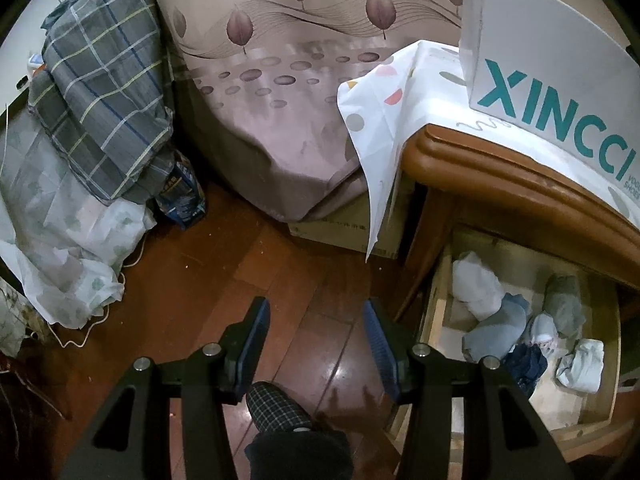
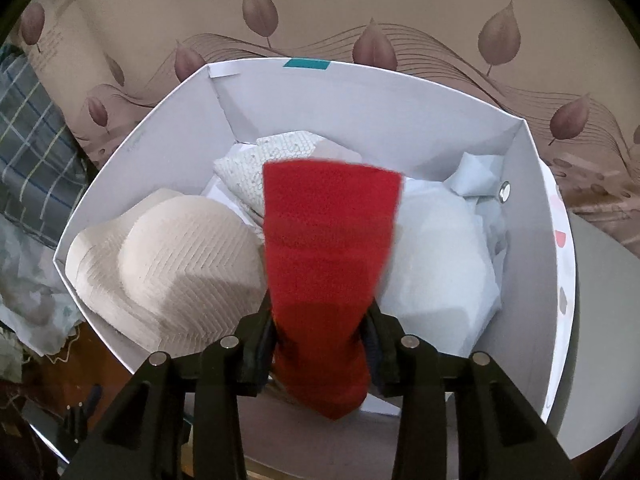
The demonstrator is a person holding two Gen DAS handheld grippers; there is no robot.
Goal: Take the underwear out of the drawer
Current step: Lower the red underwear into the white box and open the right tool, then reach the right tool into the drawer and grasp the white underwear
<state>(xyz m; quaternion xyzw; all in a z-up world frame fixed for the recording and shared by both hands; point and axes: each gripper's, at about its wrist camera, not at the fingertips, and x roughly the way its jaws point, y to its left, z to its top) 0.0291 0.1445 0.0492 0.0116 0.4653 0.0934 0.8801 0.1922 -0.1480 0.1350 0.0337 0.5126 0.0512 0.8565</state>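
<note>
In the left wrist view, my left gripper [image 1: 316,312] is open and empty above the wooden floor, left of the open wooden drawer [image 1: 436,300]. The drawer holds several rolled garments, among them a white one [image 1: 478,284], a grey-blue one [image 1: 498,330] and a dark blue one [image 1: 526,364]. In the right wrist view, my right gripper [image 2: 320,320] is shut on a red piece of underwear [image 2: 328,248], which hangs over the open white box [image 2: 180,100]. The box holds a beige bra [image 2: 176,260], a white bra [image 2: 436,256] and a white lace item [image 2: 248,172].
The white XINCCI box [image 1: 544,80] stands on the nightstand's top [image 1: 500,184] over a dotted cloth [image 1: 384,120]. A bed with a leaf-print cover [image 1: 272,100] lies behind. A plaid bundle [image 1: 100,96] and bagged bedding [image 1: 60,232] lie at the left. A foot in a checked slipper [image 1: 276,408] is below the gripper.
</note>
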